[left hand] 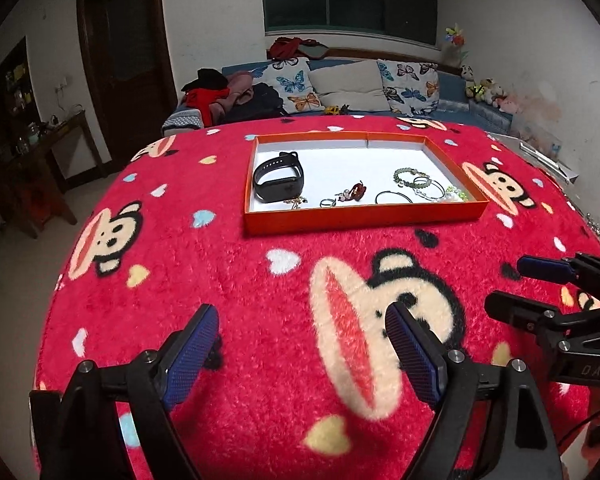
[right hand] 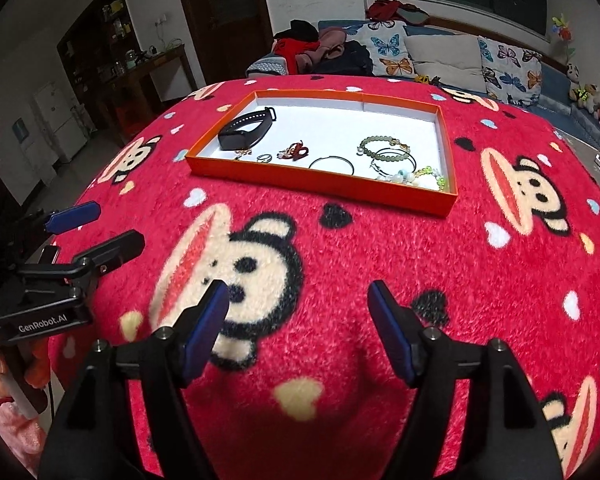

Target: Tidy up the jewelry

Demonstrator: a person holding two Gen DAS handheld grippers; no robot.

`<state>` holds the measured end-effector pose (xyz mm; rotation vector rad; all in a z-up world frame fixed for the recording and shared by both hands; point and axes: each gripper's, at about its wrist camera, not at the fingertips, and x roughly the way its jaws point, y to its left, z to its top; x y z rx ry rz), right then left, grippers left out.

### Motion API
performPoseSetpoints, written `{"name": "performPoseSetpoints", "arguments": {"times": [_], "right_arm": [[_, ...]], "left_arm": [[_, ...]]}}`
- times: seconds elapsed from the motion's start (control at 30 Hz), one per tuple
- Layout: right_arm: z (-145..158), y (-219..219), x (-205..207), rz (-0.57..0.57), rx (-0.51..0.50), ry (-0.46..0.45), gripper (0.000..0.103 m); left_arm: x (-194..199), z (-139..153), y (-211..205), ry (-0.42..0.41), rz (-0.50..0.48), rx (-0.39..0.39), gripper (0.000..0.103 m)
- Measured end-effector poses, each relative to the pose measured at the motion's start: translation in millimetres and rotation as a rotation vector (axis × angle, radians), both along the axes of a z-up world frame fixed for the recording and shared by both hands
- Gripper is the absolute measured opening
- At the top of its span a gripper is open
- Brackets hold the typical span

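Jewelry and black watch inside orange tray; both tongs apart, empty, well short of it.

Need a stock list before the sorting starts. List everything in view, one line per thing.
tray: one, orange with white floor, far middle of the blanket
smartwatch: one, black, left part of the tray
green bead bracelets: two or so, right part of the tray
thin hoops: a few, dark, near the tray's front wall
hair clip: one, brown-red, tray's front middle
rings: small, silvery, count unclear, beside the clip
blanket: one, red with monkey faces, covering the table
sofa cushions: three, two butterfly-print, behind the table
left gripper: black with blue pads, open, empty
right gripper: same, open, empty
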<state>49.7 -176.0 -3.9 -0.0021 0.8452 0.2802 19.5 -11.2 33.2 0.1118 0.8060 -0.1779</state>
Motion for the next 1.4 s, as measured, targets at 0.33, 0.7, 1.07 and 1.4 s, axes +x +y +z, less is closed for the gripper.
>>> {"name": "performPoseSetpoints", "arguments": {"times": [0.33, 0.7, 1.07, 1.4], "right_arm": [[2, 6, -10, 0.014, -0.013, -0.006, 0.073], [3, 7, -16, 0.011, -0.013, -0.013, 0.073], [6, 6, -22, 0.008, -0.005, -0.025, 0.079], [3, 4, -21, -0.001, -0.002, -0.020, 0.080]], "left_arm": [[-9, 9, -2, -0.022, -0.006, 0.004, 0.093], [-13, 10, -1, -0.012, -0.003, -0.021, 0.093], [-17, 4, -3, 0.002, -0.001, -0.008, 0.093], [-13, -3, -2, 0.026, 0.009, -0.016, 0.093]]}}
